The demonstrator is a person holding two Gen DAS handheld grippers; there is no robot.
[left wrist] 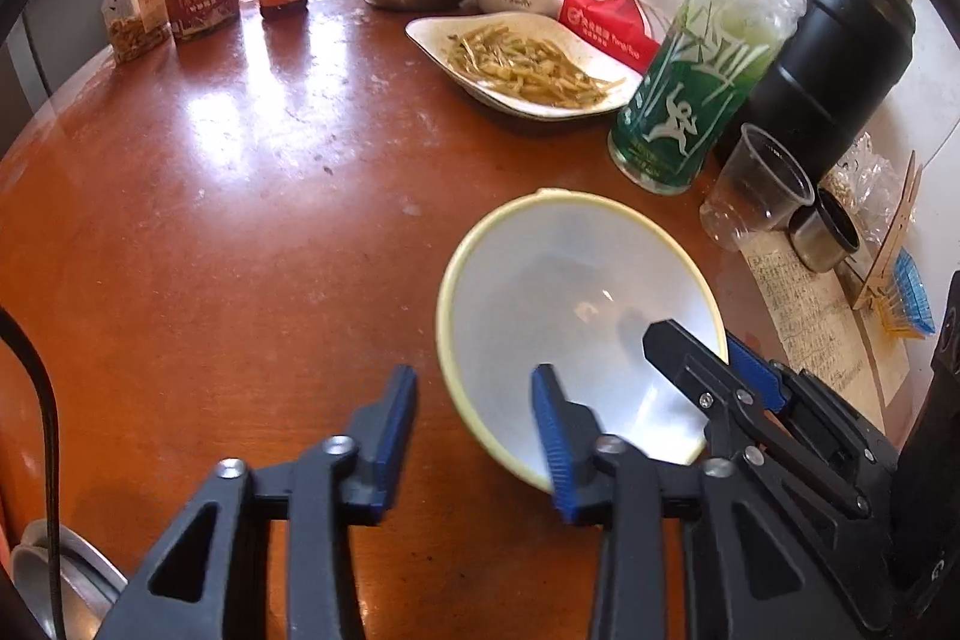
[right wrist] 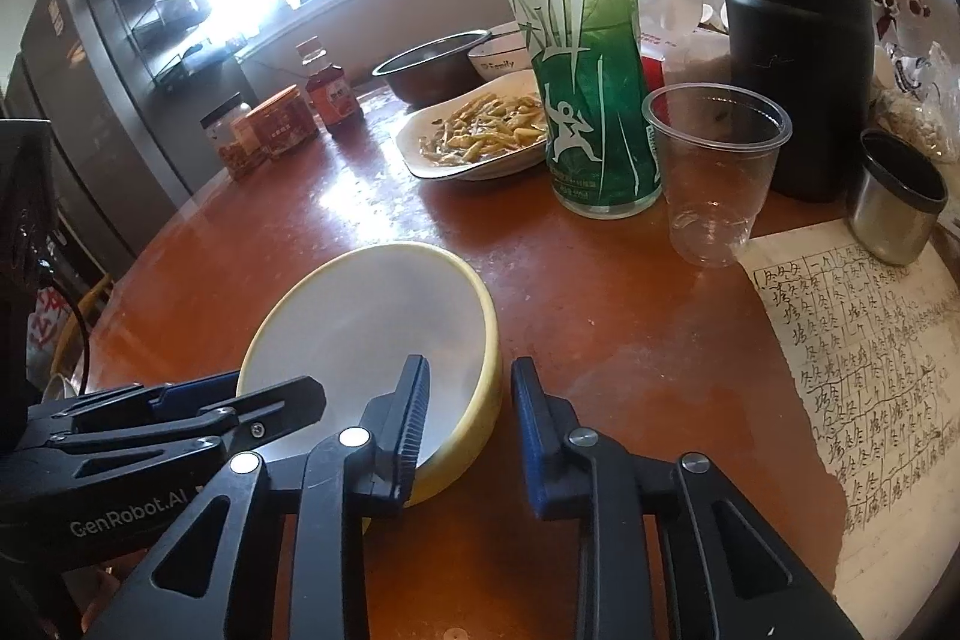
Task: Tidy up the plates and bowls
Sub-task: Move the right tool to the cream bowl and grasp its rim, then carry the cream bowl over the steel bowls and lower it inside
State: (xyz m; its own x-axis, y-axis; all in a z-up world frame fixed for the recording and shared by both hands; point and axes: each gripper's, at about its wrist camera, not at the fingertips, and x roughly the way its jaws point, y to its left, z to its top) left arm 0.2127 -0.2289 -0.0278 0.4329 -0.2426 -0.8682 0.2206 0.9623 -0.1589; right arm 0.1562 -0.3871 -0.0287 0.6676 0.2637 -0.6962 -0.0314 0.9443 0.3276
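Empty yellow-rimmed white bowl [left wrist: 576,334] tilted on brown round wooden table [left wrist: 240,220]. Left gripper [left wrist: 474,430] and right gripper [right wrist: 471,430] straddle opposite rim walls, fingers narrow; pad contact unclear.

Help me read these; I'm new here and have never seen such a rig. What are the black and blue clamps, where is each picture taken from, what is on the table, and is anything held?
No robot here: a person holds a two-finger tool in each hand, and a fisheye camera on each looks along its fingers. One picture is from the left tool, the other from the right tool.

On the brown table stand an empty bowl, a plate of food, a green bottle, a black flask, a clear cup and a written paper, with jars and more bowls at the far side.

Each tool straddles the bowl's rim, one finger inside, one outside. The pads do not press, so nothing is held.
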